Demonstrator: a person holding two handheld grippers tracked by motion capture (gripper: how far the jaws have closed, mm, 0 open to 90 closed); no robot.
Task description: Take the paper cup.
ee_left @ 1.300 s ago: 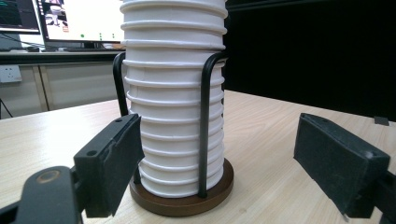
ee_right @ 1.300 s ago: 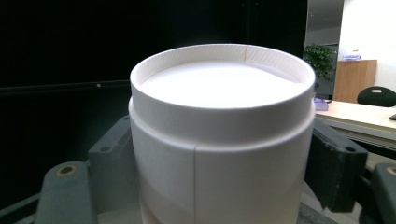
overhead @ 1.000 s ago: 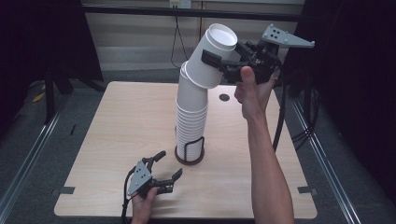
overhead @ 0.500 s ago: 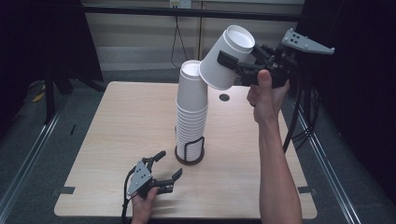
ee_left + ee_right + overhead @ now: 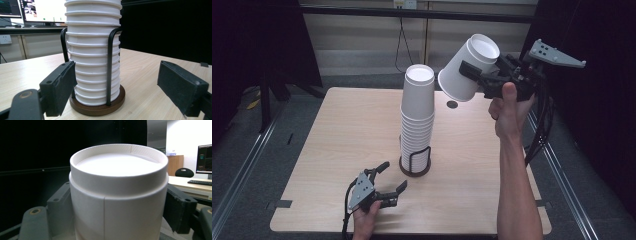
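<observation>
A tall stack of upturned white paper cups (image 5: 418, 115) stands in a black wire holder with a brown round base (image 5: 414, 169) in the middle of the table. My right gripper (image 5: 475, 75) is up in the air to the right of the stack's top, shut on a single white cup (image 5: 457, 82) that is tilted with its base up. In the right gripper view the cup's recessed base (image 5: 117, 167) sits between both pads (image 5: 178, 207). My left gripper (image 5: 393, 176) rests on the table in front of the holder, open, aimed at the stack (image 5: 92, 50) and its base (image 5: 100, 108).
The light wooden table (image 5: 337, 150) has a small dark hole (image 5: 452, 104) behind the stack. Dark curtains stand to both sides, and cables hang off the right edge by my right arm (image 5: 517, 190).
My right gripper has carried the single cup off the top of the stack and away to the right. The left gripper has stayed where it was.
</observation>
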